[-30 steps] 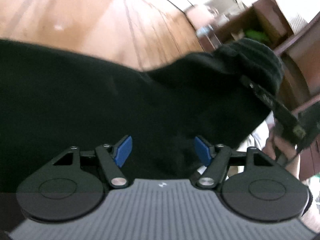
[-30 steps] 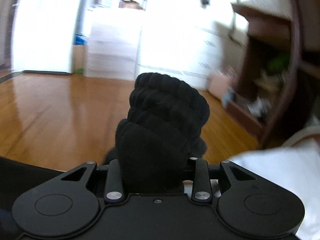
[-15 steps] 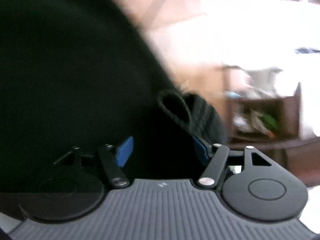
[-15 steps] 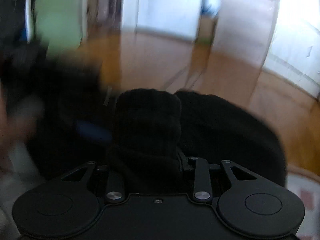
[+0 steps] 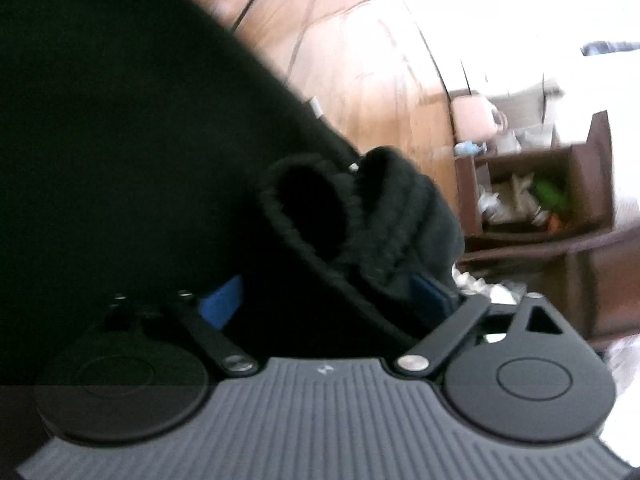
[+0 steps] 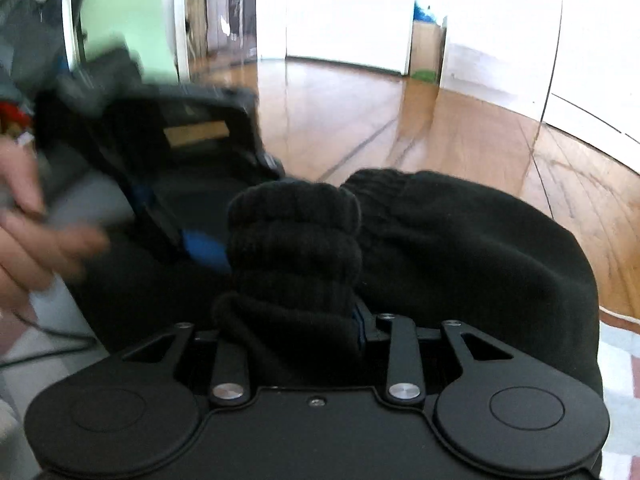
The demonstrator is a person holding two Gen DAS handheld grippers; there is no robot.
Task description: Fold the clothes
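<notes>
A black garment (image 5: 120, 140) with a ribbed cuff (image 5: 392, 216) fills the left wrist view. My left gripper (image 5: 332, 300) stands open, its blue pads (image 5: 220, 304) wide apart with black cloth lying between them. My right gripper (image 6: 296, 320) is shut on the bunched ribbed cuff (image 6: 296, 236), which stands up between its fingers. The rest of the garment (image 6: 480, 256) drapes to the right. The left gripper (image 6: 208, 248) shows in the right wrist view, close to the left of the cuff, held by a hand (image 6: 36, 216).
A wooden floor (image 6: 440, 128) stretches behind. A brown wooden shelf (image 5: 536, 200) with clutter stands at the right of the left wrist view. White doors (image 6: 348, 12) and a green wall (image 6: 124, 8) are at the back. A light patterned surface (image 6: 620, 380) lies below right.
Both grippers swung round, the right one turning left with the cuff in it. The two grippers have come close together. The left gripper stays open over the cloth.
</notes>
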